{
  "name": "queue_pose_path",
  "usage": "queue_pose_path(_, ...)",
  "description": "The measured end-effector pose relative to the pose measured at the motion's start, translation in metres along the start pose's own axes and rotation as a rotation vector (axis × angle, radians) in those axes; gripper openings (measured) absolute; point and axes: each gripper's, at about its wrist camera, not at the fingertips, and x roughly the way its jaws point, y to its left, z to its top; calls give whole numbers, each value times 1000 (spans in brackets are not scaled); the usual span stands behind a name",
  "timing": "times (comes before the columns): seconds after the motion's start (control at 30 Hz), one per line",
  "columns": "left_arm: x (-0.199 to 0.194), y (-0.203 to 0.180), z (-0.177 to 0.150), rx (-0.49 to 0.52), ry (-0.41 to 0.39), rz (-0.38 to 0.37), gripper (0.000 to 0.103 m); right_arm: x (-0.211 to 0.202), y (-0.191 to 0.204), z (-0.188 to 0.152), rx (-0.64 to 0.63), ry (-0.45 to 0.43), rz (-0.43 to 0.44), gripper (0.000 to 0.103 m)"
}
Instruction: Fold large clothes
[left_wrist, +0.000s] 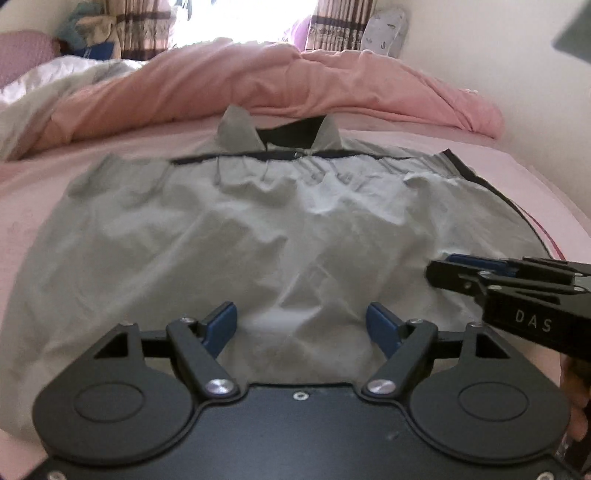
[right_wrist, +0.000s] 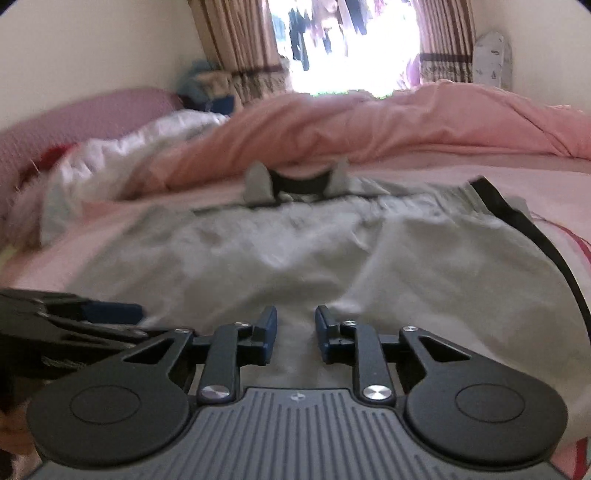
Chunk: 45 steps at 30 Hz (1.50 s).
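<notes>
**Both grippers over the near hem of a spread garment, collar at the far end**

Nearest the cameras, the left gripper (left_wrist: 301, 326) hangs over the near part of a pale grey, thin woven collared garment with dark trim (left_wrist: 258, 229). Its jaws stand wide, with only cloth below them and nothing between the blue pads (left_wrist: 221, 325). Just beside it, on its right, the right gripper (right_wrist: 295, 332) points the same way; its jaws are narrow, a slim gap showing between them, and no fold of cloth can be seen pinched there. Each gripper appears at the edge of the other's view, so the two are close together and about equally near the hem.

The garment lies flat, though wrinkled, on a pink bed sheet (left_wrist: 55, 173). Its long axis runs away from the jaws: hem nearest, then the body, then a gathered seam with a dark band (left_wrist: 291, 157), and last the upright collar points (left_wrist: 236, 129) farthest off. A dark-edged side (right_wrist: 517, 218) runs along the right.

Judged from this layout, the coming fold would carry near cloth toward the collar, or one side across, and either gripper could reach the hem.

Beyond the collar lies a rumpled salmon-pink quilt (left_wrist: 295, 81); behind it, patterned curtains (right_wrist: 236, 55) and a bright window. No containers are in view.
</notes>
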Motion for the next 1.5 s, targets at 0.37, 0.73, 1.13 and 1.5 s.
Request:
queue_pose_path(0.37,-30,85,-21,-33,27,238,82,-38,-100,-18,102,14,-192,21)
queue_pose_path(0.73,-63,98,-29,-45,-40,217,82,-65,-104,-21,113,-45,-238,28)
queue_pose_path(1.13,-68,137,-66,-144,-22,220,88,-65,-136,-50,158,-15,-280,31)
queue_pose_path(1.5,-89,97,-50,-103,-80,237,84,-78,-81,-24,126,-79,-224,32)
